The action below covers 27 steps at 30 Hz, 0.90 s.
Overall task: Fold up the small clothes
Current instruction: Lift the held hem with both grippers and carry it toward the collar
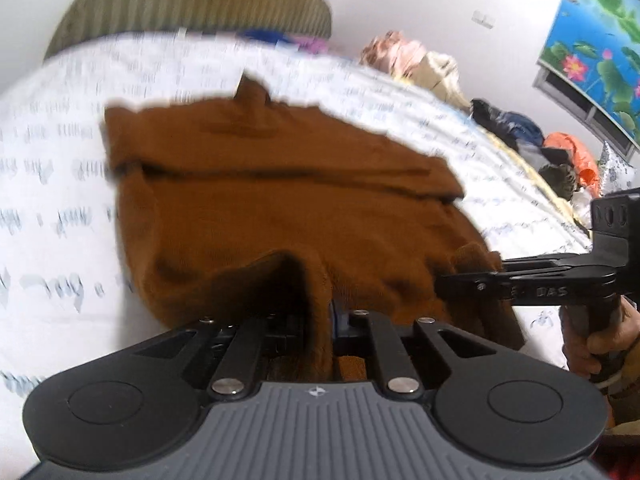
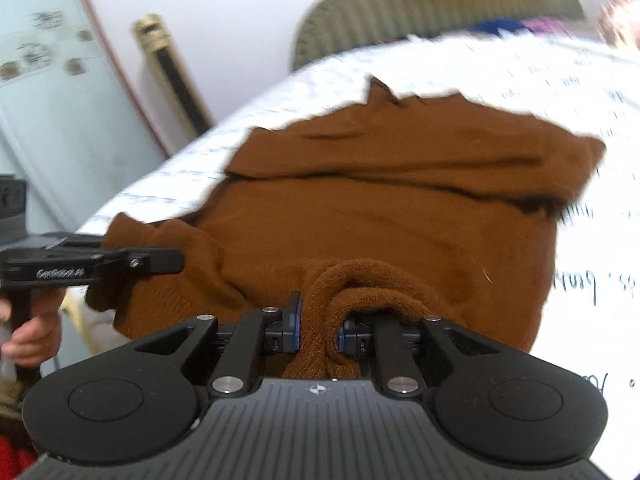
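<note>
Two tongs grip the near hem of one brown knitted sweater [image 1: 280,208] spread on the bed [image 1: 60,208]. From the left wrist camera, the left tongs [image 1: 320,320] point forward and downward, nipped nearly closed on a raised ridge of the hem that runs back between the fingers. Off to the right, the right tongs [image 1: 452,284] reach in sideways to the hem's other corner, and a hand [image 1: 592,340] wraps the handle below them. The sweater lies with its collar toward the bed's far edge and its long axis running away from the camera; a sleeve is folded straight across the chest. The picture is blurred.

From the right wrist camera, the right tongs [image 2: 320,328] tilt down likewise, narrow, clamped on a thick rolled bunch of hem. The left tongs [image 2: 172,262] enter from the left edge at the sweater's [image 2: 380,216] near corner, a hand [image 2: 36,336] beneath them. The fabric is plain rust-brown knit, lying against the bed's white printed sheet [image 2: 592,280].
</note>
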{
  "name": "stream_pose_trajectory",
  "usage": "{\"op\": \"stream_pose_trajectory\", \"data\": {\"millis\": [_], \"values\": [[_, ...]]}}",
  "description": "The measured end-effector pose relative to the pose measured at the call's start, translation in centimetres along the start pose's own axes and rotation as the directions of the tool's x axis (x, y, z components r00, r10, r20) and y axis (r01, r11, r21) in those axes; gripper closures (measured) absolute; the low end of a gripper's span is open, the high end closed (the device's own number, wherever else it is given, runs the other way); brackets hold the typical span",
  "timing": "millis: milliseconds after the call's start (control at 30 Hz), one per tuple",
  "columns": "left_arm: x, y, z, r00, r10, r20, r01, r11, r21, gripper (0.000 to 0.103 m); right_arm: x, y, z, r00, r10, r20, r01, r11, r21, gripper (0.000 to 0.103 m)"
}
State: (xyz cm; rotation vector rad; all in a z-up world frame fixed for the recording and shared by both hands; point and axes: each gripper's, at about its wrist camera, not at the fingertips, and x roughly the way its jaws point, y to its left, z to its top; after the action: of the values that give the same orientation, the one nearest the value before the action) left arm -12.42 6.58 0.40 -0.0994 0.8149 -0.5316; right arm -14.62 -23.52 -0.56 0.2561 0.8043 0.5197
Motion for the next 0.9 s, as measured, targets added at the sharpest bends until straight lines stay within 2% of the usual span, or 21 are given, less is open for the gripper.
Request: {"op": "stream_pose_trajectory", "data": {"millis": [67,100,133,200,300,400,467,500,533,567,600,733,900], "values": [[0.5,0.5,-0.7,1.0,-0.006,-0.014,0.006,1.0,-0.03,0.091,-0.1,-0.4,-0.8,0.999,0.032,0.0,-0.032,0.999,0.041,0.078],[0.4,0.8,-1.0,1.0,-0.016,-0.013,0.015,0.999,-0.043,0.089,-0.4,-0.4,-1.2,0.999,0.048,0.001,-0.048,0.998,0.048,0.07],[0.2,1.1,-1.4,1.0,-0.027,-0.01,0.026,0.998,-0.056,0.088,-0.6,-0.4,-1.7,0.998,0.063,0.002,-0.063,0.997,0.053,0.066],[-0.4,1.5,-1.9,0.999,-0.045,-0.007,0.045,0.996,-0.076,0.08,-1.3,-0.4,-2.6,0.996,0.083,-0.019,-0.081,0.995,0.062,0.053],[-0.8,1.7,-2.7,0.999,-0.046,-0.004,0.046,0.996,-0.083,0.078,-1.9,-0.1,-3.9,0.996,0.081,-0.036,-0.079,0.995,0.053,0.051],[-1.0,1.7,-3.3,0.999,-0.046,-0.001,0.046,0.996,-0.079,0.078,-2.0,-0.4,-4.3,0.994,0.107,-0.023,-0.104,0.99,0.091,0.051],[-1.0,1.5,-3.4,0.999,-0.042,0.0,0.042,0.996,-0.074,0.079,-1.6,-0.5,-4.3,0.993,0.113,-0.02,-0.11,0.988,0.105,0.052],[-1.0,1.3,-3.3,0.999,-0.037,-0.002,0.036,0.997,-0.07,0.084,-1.3,-0.4,-4.2,0.994,0.107,-0.019,-0.105,0.989,0.107,0.055],[-1.1,1.1,-3.2,0.999,-0.036,-0.002,0.036,0.997,-0.065,0.087,-1.1,-0.3,-4.1,0.996,0.091,-0.014,-0.089,0.99,0.106,0.06],[-1.2,0.9,-3.2,0.999,-0.04,-0.002,0.039,0.997,-0.06,0.089,-1.0,-0.1,-4.1,0.998,0.068,-0.013,-0.066,0.992,0.103,0.073],[-1.5,0.6,-3.1,0.999,-0.041,0.006,0.041,0.998,-0.051,0.089,-1.0,0.0,-4.0,0.999,0.053,-0.01,-0.052,0.993,0.104,0.077],[-3.7,0.1,-2.8,0.996,-0.061,0.062,0.063,0.998,-0.029,0.09,-2.0,0.5,-3.7,0.995,0.096,0.002,-0.096,0.991,0.09,0.082],[-8.1,0.4,-2.2,0.979,-0.119,0.168,0.125,0.992,-0.03,0.09,-5.9,1.8,-2.6,0.978,0.2,0.065,-0.204,0.978,0.054,0.083]]}}
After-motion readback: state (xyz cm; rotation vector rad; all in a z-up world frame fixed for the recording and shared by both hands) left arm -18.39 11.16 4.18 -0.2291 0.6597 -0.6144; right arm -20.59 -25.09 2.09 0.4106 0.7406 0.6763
